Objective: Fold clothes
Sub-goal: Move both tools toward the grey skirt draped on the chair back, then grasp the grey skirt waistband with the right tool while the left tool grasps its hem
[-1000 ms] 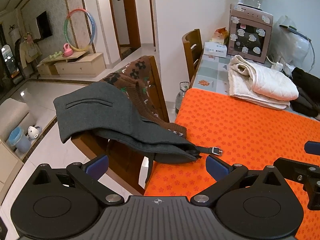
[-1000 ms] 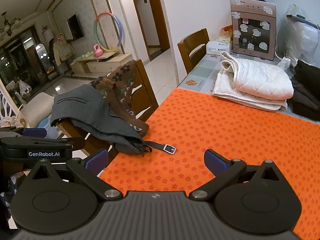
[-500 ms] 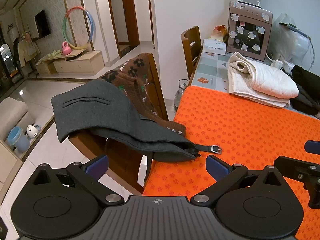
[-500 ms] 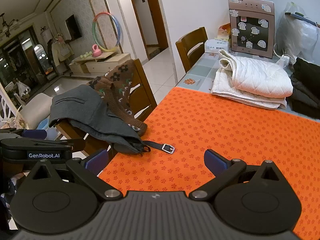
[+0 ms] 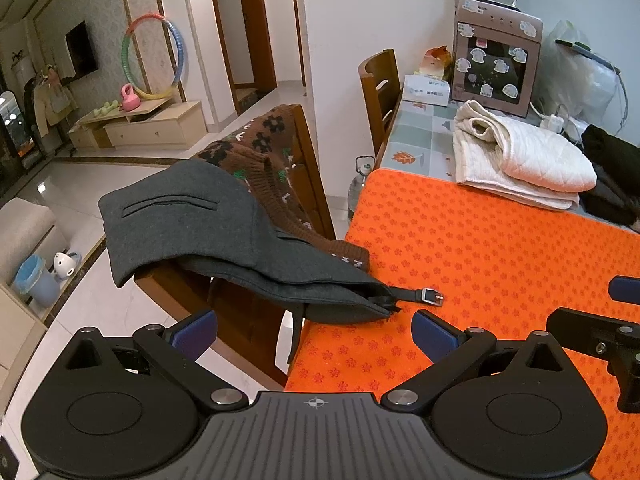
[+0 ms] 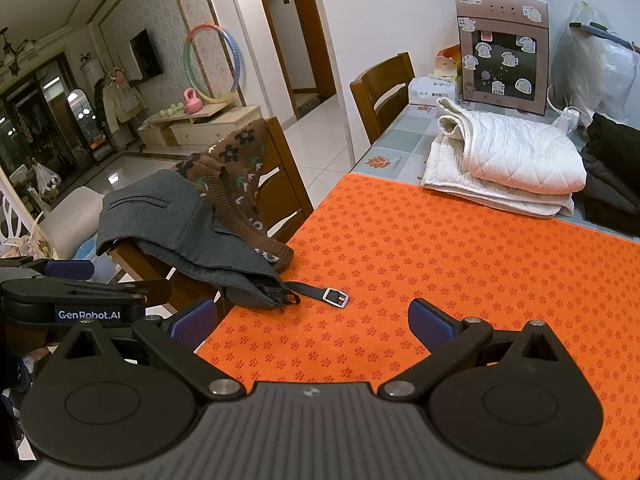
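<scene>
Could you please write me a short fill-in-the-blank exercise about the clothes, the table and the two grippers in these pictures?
1. The grey garment is draped over a wooden ____.
2. Its strap's buckle rests on the ____ mat.
3. The left gripper and right gripper are both ____.
4. The folded white quilt lies beyond the mat's ____ edge.

Missing words: chair; orange; open; far

matt grey cloth trousers (image 5: 208,236), shiny metal buckle (image 5: 431,295)

"GenRobot.AI" stands in white letters on the side of the left gripper (image 6: 88,276); the tissue box's (image 6: 432,90) print is too small to read.
</scene>
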Action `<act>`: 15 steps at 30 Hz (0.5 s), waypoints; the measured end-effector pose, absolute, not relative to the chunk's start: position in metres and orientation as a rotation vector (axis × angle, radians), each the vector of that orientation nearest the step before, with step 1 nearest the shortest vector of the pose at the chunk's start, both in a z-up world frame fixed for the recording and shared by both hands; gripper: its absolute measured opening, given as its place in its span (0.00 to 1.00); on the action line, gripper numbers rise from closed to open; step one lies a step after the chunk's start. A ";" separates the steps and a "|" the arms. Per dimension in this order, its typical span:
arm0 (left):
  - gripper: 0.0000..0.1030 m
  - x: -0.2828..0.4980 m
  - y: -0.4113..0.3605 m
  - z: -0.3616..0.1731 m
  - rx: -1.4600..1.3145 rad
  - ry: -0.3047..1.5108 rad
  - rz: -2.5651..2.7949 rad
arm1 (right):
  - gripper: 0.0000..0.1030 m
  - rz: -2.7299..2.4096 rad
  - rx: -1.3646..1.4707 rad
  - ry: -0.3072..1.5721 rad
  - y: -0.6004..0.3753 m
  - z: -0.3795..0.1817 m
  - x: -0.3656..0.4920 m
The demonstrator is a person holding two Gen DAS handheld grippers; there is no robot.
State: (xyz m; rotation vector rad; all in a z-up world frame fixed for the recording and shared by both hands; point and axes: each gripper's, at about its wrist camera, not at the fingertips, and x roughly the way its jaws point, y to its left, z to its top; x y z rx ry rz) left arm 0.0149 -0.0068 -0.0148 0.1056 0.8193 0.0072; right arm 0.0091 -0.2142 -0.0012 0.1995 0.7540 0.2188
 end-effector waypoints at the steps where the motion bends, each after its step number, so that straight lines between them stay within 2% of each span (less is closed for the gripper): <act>1: 1.00 0.015 -0.007 -0.015 0.106 0.821 0.006 | 1.00 0.219 0.200 0.755 -0.215 -0.001 0.009; 15: 1.00 0.029 0.017 -0.029 0.051 0.841 0.078 | 0.99 0.287 0.149 0.800 -0.203 -0.011 0.035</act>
